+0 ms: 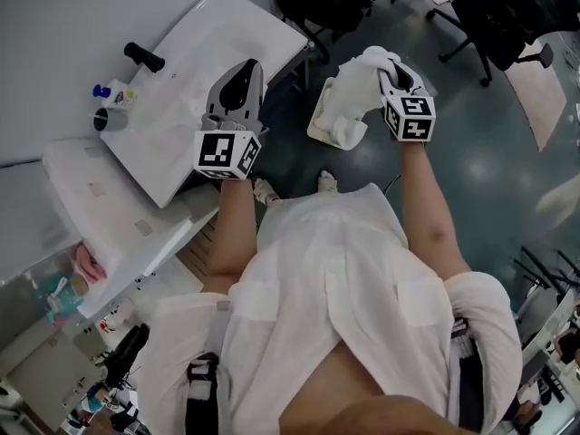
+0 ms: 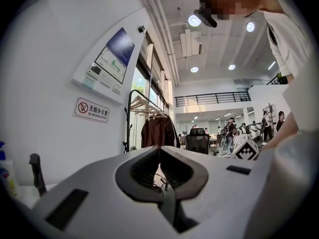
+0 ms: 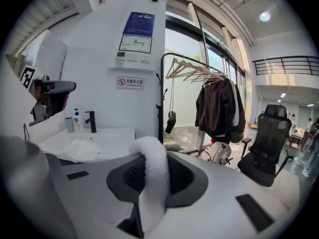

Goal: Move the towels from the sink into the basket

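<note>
Sink (image 1: 208, 71) isn't cleared: the right gripper view shows one pale crumpled towel (image 3: 82, 150) lying in the basin, though the head view is too washed out to confirm it. Second towel (image 1: 349, 107) is mid-transfer, clamped in the right gripper (image 1: 391, 80), draped over the jaws and hanging above the floor, well clear of the sink edge. Pale shape (image 1: 324, 134) just under the hanging towel could be the basket, can't tell; nothing visibly delivered into a basket in any view. Left gripper (image 1: 245, 72) is idle beside the sink's front edge, jaws together with nothing between them. My read: roughly mid-task, one towel in the air needing a drop-off and at least one more pickup after that. Counts, big to small: one sink, two towels (one carried, one in the basin), two grippers, one black faucet (image 1: 145, 57), one soap bottle (image 1: 111, 91), one cup (image 1: 109, 120) beside it. Basket count: zero confirmed. Towels hidden under the basin one can't be ruled out.
</note>
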`<state>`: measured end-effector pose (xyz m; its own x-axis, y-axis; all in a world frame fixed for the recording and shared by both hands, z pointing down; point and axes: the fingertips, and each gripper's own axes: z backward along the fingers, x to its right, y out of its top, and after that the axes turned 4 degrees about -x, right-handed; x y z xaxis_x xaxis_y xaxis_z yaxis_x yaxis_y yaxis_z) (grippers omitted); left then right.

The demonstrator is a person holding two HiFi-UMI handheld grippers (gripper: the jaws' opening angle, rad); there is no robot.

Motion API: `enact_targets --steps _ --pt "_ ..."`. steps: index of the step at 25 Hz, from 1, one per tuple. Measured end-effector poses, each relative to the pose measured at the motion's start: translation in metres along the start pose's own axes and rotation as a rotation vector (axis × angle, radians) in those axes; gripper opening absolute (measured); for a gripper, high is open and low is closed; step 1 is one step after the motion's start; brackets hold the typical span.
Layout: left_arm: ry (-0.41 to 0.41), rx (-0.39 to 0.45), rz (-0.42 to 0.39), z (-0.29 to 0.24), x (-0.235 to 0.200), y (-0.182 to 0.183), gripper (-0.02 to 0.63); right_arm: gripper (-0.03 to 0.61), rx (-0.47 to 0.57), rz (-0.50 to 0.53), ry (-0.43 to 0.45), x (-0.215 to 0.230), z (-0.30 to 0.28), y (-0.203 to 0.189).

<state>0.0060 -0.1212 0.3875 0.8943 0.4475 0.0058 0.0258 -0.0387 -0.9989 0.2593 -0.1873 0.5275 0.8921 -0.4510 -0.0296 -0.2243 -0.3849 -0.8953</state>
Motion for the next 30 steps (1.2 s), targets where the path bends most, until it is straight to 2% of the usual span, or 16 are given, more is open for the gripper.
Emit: enact_targets --steps 6,9,13,18,23,30 --pt "0.01 -0.01 0.0 -0.002 -0.002 -0.004 0.017 0.103 -0.105 -0.015 0.002 0.001 -0.013 -0.028" --pt "0.007 -0.015 -0.001 -0.003 -0.003 -0.005 0.017 0.075 -0.124 -0.035 -0.016 0.003 -0.014 -0.038" --pt "0.013 -0.012 0.003 -0.004 -0.008 -0.005 0.017 0.063 -0.032 -0.055 -0.027 0.006 -0.016 -0.015" --pt "0.018 -0.005 0.003 -0.009 -0.012 -0.004 0.017 0.063 0.032 -0.047 -0.017 0.006 -0.02 0.017" --pt "0.035 -0.005 0.011 -0.003 -0.017 -0.004 0.017 0.063 0.087 -0.078 0.071 -0.019 -0.007 0.025" --pt "0.073 0.009 0.011 0.005 -0.036 -0.001 0.017 0.064 0.159 -0.016 0.164 -0.054 -0.012 0.062"
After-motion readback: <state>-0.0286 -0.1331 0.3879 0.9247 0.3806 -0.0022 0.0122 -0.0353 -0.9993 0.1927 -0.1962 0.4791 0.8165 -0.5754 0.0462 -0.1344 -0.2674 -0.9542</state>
